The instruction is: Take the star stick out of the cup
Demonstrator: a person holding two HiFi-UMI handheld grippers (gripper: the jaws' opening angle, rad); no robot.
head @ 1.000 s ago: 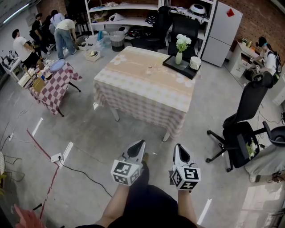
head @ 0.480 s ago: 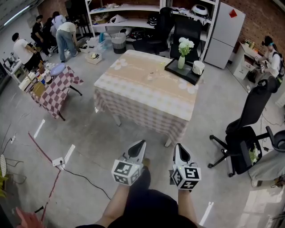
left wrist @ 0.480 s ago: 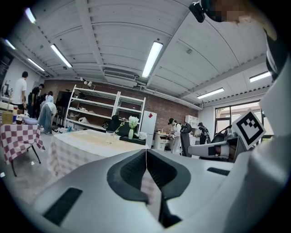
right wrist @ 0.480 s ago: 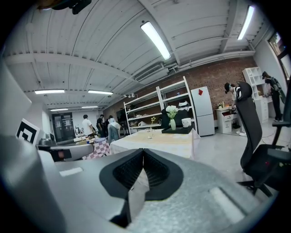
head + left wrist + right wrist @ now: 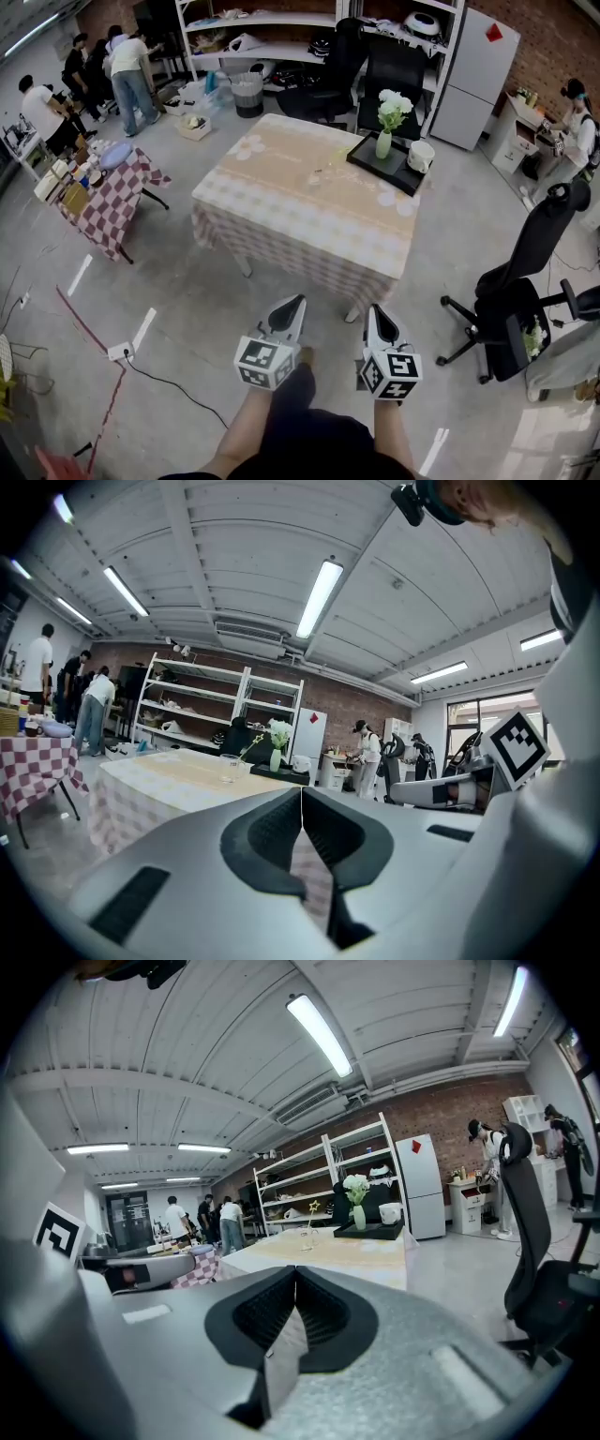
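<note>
A clear cup [image 5: 317, 174] stands far ahead on the table with the checked cloth [image 5: 281, 220], well out of reach. The thin star stick [image 5: 313, 1207] leans out of the cup [image 5: 307, 1238], its yellow star on top. The left gripper view shows the same cup [image 5: 228, 769] small and distant on the tabletop. My left gripper [image 5: 291, 302] and right gripper [image 5: 375, 309] are held side by side low over the floor, short of the table. Both are shut with nothing between their jaws; the jaws meet in the left gripper [image 5: 301, 794] and right gripper [image 5: 295, 1274] views.
A black tray [image 5: 367, 156] with a vase of white flowers [image 5: 386, 141] and a white mug [image 5: 421, 156] sits at the table's far right. A black office chair [image 5: 525, 281] stands to the right, a small checked table [image 5: 112, 197] to the left. People stand at the back left; a cable [image 5: 169, 384] crosses the floor.
The table has drifted slightly in the head view as the person moves toward it. Both grippers keep their place and stay shut.
</note>
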